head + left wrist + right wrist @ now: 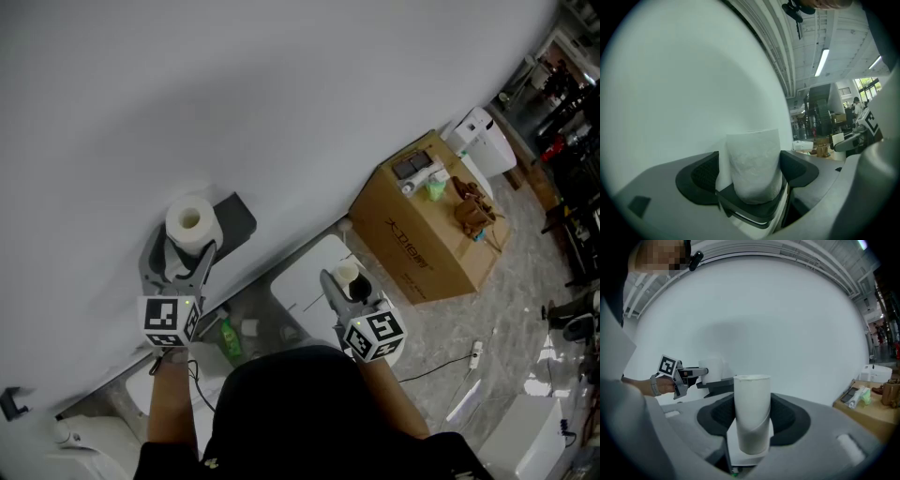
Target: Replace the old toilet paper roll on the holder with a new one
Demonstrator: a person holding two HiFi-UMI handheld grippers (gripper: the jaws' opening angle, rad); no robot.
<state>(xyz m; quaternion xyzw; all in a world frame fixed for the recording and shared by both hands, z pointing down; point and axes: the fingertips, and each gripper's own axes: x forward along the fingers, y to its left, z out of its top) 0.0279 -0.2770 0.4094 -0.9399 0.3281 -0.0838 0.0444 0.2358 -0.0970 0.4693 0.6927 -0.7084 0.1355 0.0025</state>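
Note:
A full white toilet paper roll (190,220) stands upright on the dark holder (238,217) fixed to the white wall. My left gripper (182,255) reaches up to it with one jaw on each side. In the left gripper view the roll (754,164) rests on the holder's shelf (750,208). The left pad (704,176) stands a little apart from the roll and the other sits close by it, so the gripper is open. My right gripper (345,279) hangs lower and to the right, shut on an empty cardboard tube (752,411) held upright.
A brown cardboard box (427,234) with small items on top stands on the floor at the right, and a white appliance (487,141) is behind it. Below the grippers are a white toilet tank (305,277) and a green bottle (228,339).

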